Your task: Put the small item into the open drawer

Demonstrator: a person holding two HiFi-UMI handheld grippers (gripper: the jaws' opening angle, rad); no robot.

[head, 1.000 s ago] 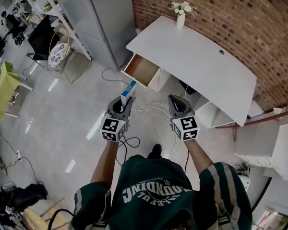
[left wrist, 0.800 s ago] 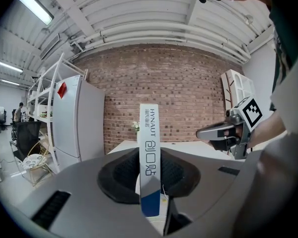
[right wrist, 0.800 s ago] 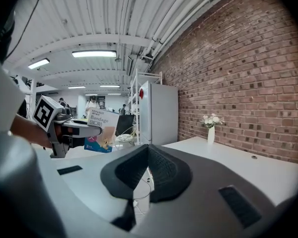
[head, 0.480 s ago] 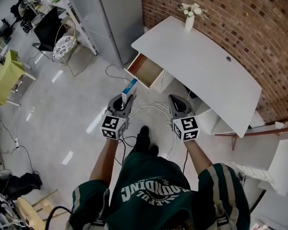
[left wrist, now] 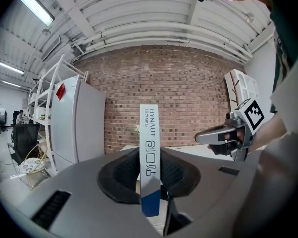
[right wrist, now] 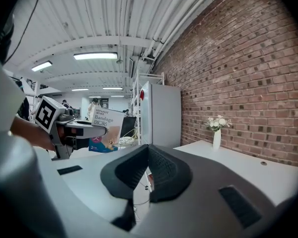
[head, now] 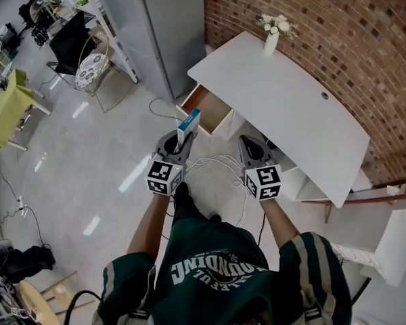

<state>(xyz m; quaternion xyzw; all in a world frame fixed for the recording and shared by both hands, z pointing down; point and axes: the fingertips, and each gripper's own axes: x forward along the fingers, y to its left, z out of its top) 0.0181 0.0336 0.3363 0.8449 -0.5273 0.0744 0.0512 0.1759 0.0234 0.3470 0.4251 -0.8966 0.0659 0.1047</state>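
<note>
A small white and blue bandage box (head: 188, 123) stands upright in my left gripper (head: 178, 143), which is shut on its lower part. In the left gripper view the box (left wrist: 149, 148) shows edge-on between the pads. The open drawer (head: 207, 106), brown inside, sticks out of the white desk (head: 291, 107) just ahead of the box. My right gripper (head: 247, 145) hangs level to the right, shut with nothing in it; its pads (right wrist: 161, 167) meet at the tip. From the right gripper view the left gripper (right wrist: 84, 129) and the box (right wrist: 107, 130) appear at the left.
A vase of white flowers (head: 273, 35) stands at the desk's far corner by the brick wall (head: 338, 26). A grey cabinet (head: 166, 26) stands left of the desk. White cables (head: 216, 164) lie on the floor below the grippers. A chair (head: 71, 46) and shelving stand far left.
Both grippers have moved forward toward the desk as the person steps closer; the box now sits nearer the open drawer. The grip on the box is unchanged.
</note>
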